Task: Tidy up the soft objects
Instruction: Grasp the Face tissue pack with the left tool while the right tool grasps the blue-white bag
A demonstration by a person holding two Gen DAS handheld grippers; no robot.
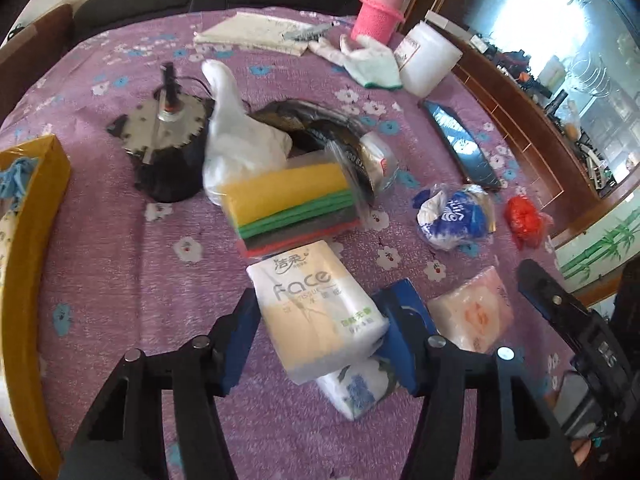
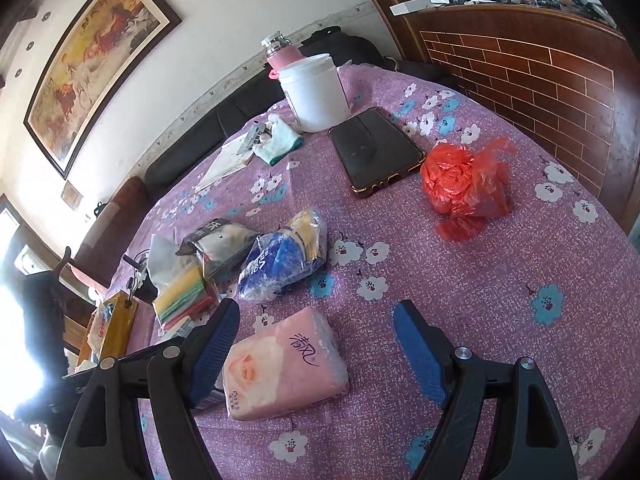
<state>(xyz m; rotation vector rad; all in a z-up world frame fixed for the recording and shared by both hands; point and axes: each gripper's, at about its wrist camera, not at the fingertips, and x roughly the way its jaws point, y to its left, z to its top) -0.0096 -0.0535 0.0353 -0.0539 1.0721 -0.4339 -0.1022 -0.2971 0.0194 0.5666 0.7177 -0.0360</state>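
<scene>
Nearest your left gripper (image 1: 316, 330) is the cream-and-white "Face" tissue pack (image 1: 316, 312); its blue pads close against both sides of the pack, which sits tilted over a white tissue pack printed with blue flowers (image 1: 358, 390). Just to the right lies a pink plastic-wrapped tissue pack (image 1: 476, 308).

Ahead of the Face pack, almost touching it, is a clear-wrapped stack of yellow, green, grey and red cloths (image 1: 292, 206). Behind that stands a crumpled white plastic bag (image 1: 236, 136), a black curved packet (image 1: 320, 128) and a round black base with a toothed metal disc (image 1: 168, 140). A crushed blue-and-white wrapper (image 1: 452, 216) and a red plastic bag (image 1: 522, 216) lie further right, and a yellow cardboard box (image 1: 32, 240) fills the left edge.

Your right gripper (image 2: 316, 350) stands wide open, with that pink tissue pack (image 2: 284, 368) between its fingers; the left pad is beside it, the right pad well apart.

Only the right view shows the framed painting of horses (image 2: 96, 60) on the white wall and the brick-patterned wooden panel (image 2: 532, 80). It also shows the dark phone (image 2: 374, 150) as flat, lying beside the white plastic tub (image 2: 314, 94). Only the left view shows the flowered pack and the glass cabinet (image 1: 560, 40).

Everything rests on a purple cloth printed with white and blue flowers (image 2: 480, 300).
</scene>
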